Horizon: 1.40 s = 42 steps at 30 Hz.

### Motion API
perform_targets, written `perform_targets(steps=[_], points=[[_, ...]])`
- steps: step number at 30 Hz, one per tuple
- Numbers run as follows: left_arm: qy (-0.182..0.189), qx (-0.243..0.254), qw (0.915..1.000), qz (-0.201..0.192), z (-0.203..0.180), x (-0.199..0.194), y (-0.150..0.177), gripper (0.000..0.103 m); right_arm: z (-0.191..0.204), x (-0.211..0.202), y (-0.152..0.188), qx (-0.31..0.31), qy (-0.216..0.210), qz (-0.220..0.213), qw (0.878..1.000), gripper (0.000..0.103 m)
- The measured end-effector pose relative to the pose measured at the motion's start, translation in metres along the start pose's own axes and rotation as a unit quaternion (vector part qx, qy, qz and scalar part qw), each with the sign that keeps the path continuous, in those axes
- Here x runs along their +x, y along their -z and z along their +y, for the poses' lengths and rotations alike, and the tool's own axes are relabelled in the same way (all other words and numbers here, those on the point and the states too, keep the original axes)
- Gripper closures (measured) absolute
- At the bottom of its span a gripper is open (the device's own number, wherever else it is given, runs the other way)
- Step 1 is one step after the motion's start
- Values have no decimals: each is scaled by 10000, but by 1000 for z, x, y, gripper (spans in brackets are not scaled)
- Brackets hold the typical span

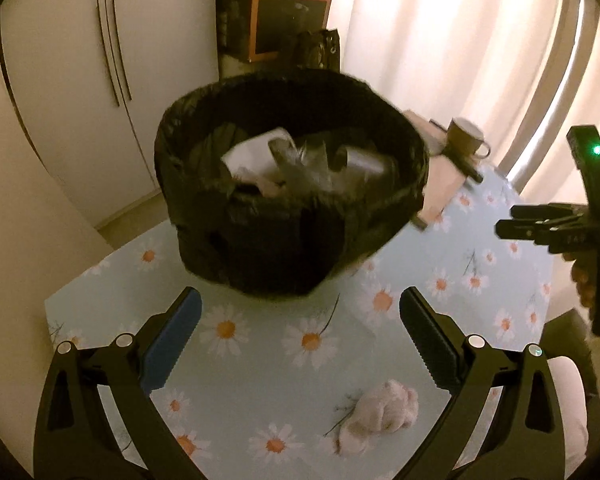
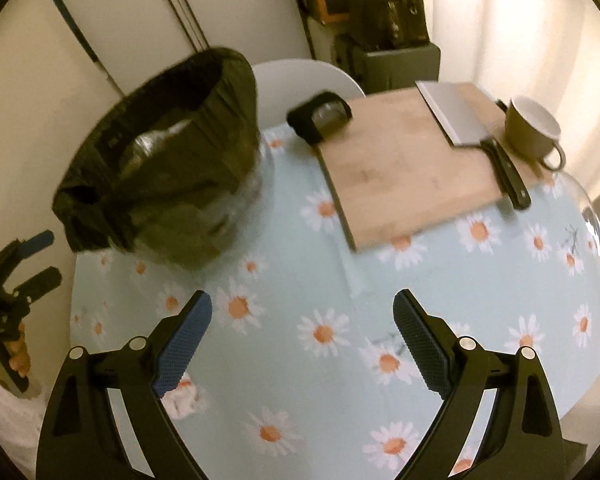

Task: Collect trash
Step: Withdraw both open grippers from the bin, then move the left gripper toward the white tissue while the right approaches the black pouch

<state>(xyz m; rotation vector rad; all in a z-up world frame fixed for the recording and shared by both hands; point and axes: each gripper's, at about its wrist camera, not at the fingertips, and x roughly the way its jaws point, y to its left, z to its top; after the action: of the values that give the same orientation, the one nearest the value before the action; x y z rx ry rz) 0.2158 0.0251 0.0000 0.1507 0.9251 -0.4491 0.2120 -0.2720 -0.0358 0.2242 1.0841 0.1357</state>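
Both tools hang spread and empty — the left tool [image 1: 300, 360] just above the crumpled tissue [image 1: 376, 412] on the daisy-print tabletop [image 1: 260, 360], likely lining up a pick for the black-lined bin [image 1: 292, 184] — while the right tool [image 2: 302, 344] waits clear.

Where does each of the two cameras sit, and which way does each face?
Left wrist: on the left gripper, facing forward and down over its open fingers at the lined trash bin and crumpled tissue; the right gripper shows at right.
Right wrist: on the right gripper, fingers open, facing the cutting board, cleaver and mug; the left gripper shows at left.
Shared: bin, tissue, mug, daisy tablecloth.
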Motion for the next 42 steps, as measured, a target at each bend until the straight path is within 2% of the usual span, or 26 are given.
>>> perform_targets(steps=[6,12,15,19,25,28,31,34,36,42], points=[[-96,-9,10000,-25,-7,3,17,6,-19,0,11,91,-80,-37,9999,15],[18,-201,9998,96,-15,11,36,6,-27,-1,4,111,-271,-136,9995,15],[407,-361,9981,299,-22,17,45,6,-21,0,-8,-37,-385,-170,9991,15],[596,-514,9962,371,-31,20,57,6,-12,2,-23,-202,-578,-226,9979,15],[432,-604,9966,343,-55,20,71,6,-13,17,-42,-553,-561,-109,9968,15],[142,-838,9959,325,-64,22,75,6,-22,29,-54,-612,-715,0,9956,15],[-25,-1248,9917,300,-65,22,77,6,-29,39,-68,-828,-768,115,9935,15],[-384,-1691,9846,198,-66,20,81,6,-36,47,-82,-1057,-797,160,9911,15],[-456,-1885,9809,160,-70,19,84,6,-42,54,-90,-1235,-729,162,9895,15],[-842,-2155,9722,374,-85,32,100,6,-67,86,-115,-1326,-697,245,9884,15]])
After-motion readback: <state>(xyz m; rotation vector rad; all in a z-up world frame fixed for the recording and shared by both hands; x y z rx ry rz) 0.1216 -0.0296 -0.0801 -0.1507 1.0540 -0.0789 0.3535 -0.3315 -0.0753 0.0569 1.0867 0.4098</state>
